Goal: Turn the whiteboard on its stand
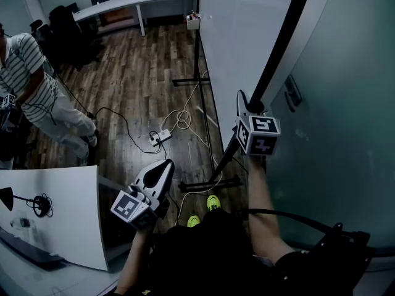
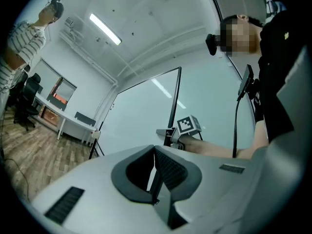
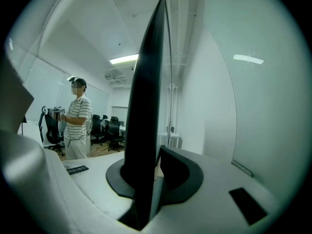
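While the right gripper (image 1: 245,105) is clamped on the black frame edge of the whiteboard (image 1: 237,36), upright on its stand (image 1: 207,182) directly ahead, the left gripper (image 1: 162,170) hangs closed and empty. Recommended: swing slowly, grip square to the frame, base steady.

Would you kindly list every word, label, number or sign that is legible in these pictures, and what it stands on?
None legible.
Left gripper's marker cube and right gripper's marker cube: black-and-white square patterns, no letters.
Whiteboard: no writing visible.
Small box at the whiteboard's far end: too small to read.
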The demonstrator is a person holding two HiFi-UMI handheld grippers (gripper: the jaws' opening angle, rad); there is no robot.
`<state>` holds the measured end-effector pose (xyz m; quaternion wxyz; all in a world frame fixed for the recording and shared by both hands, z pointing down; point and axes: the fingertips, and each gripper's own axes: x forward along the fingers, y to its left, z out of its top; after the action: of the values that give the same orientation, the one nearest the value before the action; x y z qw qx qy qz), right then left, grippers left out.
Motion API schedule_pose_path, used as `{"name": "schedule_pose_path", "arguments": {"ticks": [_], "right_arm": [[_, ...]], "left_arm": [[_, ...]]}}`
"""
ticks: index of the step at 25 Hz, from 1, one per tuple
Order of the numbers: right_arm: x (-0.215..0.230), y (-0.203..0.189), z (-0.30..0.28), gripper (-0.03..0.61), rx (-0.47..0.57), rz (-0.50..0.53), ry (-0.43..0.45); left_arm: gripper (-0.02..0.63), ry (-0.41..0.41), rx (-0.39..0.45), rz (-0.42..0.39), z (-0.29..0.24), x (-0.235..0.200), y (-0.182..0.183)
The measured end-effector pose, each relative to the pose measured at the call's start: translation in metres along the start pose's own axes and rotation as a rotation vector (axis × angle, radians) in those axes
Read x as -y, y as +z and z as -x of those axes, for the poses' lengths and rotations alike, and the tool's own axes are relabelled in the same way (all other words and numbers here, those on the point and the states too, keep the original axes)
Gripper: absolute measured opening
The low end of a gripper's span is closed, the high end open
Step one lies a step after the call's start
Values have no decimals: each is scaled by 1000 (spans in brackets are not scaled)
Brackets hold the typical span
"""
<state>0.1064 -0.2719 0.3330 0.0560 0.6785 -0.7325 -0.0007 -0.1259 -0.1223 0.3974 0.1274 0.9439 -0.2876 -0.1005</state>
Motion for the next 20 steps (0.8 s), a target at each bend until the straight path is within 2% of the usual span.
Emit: {"name": "schedule_pose_path", "arguments": {"ticks": [20], "right_arm": [[13, 1, -19, 63, 0, -14, 0]], "left_arm": [[-12, 10, 5, 27, -4, -22, -1]]}}
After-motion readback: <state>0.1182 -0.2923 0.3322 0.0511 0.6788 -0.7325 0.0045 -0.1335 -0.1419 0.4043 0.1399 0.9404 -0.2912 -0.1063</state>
